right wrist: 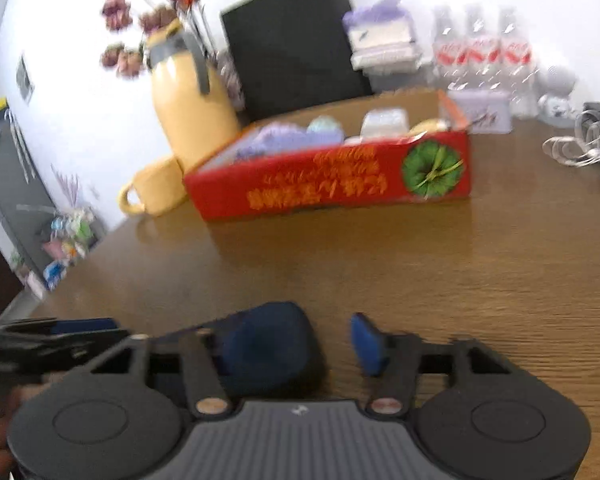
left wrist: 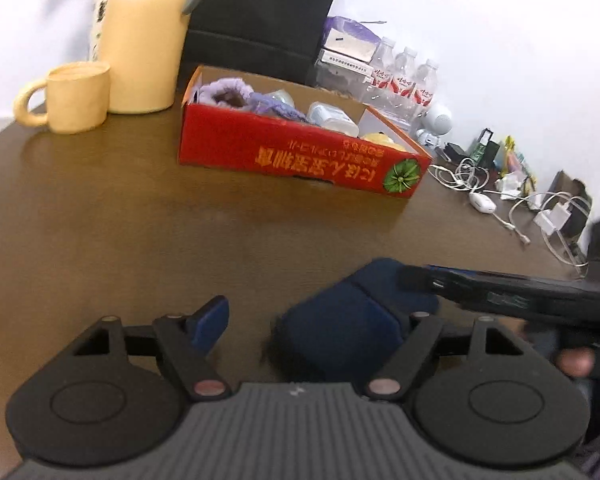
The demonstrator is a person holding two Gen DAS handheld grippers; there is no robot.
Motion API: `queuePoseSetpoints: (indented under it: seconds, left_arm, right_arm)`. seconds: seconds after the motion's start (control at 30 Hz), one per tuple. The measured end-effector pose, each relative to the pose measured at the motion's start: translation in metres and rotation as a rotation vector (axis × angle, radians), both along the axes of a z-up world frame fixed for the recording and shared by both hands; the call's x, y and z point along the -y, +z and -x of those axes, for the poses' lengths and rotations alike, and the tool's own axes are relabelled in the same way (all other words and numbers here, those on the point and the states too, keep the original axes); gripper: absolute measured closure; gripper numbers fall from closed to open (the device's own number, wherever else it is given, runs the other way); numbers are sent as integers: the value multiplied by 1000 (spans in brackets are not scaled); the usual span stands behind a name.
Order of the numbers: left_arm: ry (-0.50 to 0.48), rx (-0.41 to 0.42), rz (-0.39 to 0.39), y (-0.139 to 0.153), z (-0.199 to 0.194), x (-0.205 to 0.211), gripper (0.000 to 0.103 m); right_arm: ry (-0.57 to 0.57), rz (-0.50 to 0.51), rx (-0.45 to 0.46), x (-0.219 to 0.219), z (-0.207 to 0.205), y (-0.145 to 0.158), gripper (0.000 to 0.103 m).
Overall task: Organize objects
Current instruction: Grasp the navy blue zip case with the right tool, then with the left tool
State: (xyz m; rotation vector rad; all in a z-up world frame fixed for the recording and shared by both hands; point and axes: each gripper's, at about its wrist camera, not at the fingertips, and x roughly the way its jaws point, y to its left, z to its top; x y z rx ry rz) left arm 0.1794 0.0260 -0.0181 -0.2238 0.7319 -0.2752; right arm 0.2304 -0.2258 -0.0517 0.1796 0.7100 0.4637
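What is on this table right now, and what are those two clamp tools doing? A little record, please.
Surface: brown wooden table
Red box: open, holds purple cloth and small items
Beside the box: yellow jug, yellow mug
By the wall: black bag, water bottles, white cables
Dark blue pouch: between the fingers of both grippers
Left gripper: open, one pad clear of the pouch
Right gripper: open, one pad clear of the pouch
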Motion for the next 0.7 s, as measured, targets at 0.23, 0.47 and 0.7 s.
queuePoseSetpoints:
  seconds: [0.23, 0.47, 0.7]
  left_arm:
    - [98, -43, 82, -16, 6, 1, 53]
    - [6, -46, 19, -13, 55, 5, 35]
    - [-36, -32, -35, -13, 73, 16, 34]
  right_arm:
    - [-3, -53, -5, -9, 35, -6, 63]
    - [-39, 20, -3, -5, 113, 2, 57]
    - [-33, 42, -20, -4, 142, 2, 31]
